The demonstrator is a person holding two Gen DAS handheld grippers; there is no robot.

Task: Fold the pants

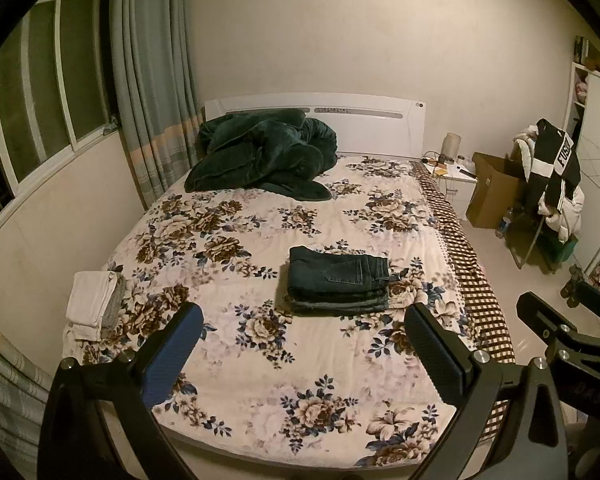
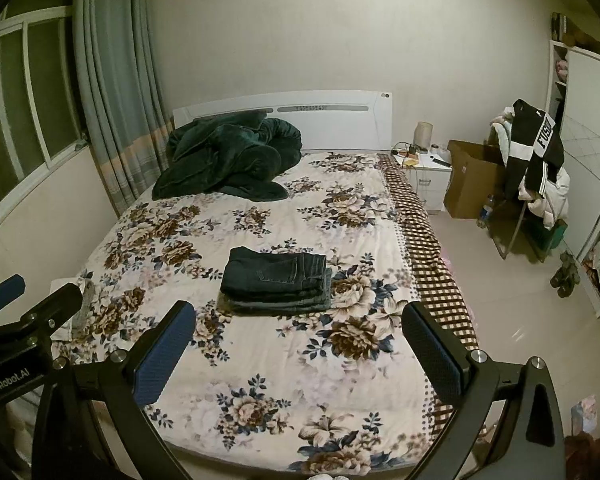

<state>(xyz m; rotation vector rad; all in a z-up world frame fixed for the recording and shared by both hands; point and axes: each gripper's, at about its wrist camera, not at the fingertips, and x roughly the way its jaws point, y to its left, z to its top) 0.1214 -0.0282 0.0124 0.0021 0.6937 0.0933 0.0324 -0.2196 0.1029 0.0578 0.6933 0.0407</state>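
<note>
Folded dark jeans stacked in a neat pile near the middle of the bed, somewhat toward the foot edge and the checked right edge, flat on the floral cover. Left gripper held above the foot edge, jaws spread wide, gripping nothing. Right gripper alongside, likewise wide apart and empty. Crumpled dark green blanket at the head-left corner. Folded white cloth at the left edge near the foot.

Folded pants on bed — left tool wide.
</note>
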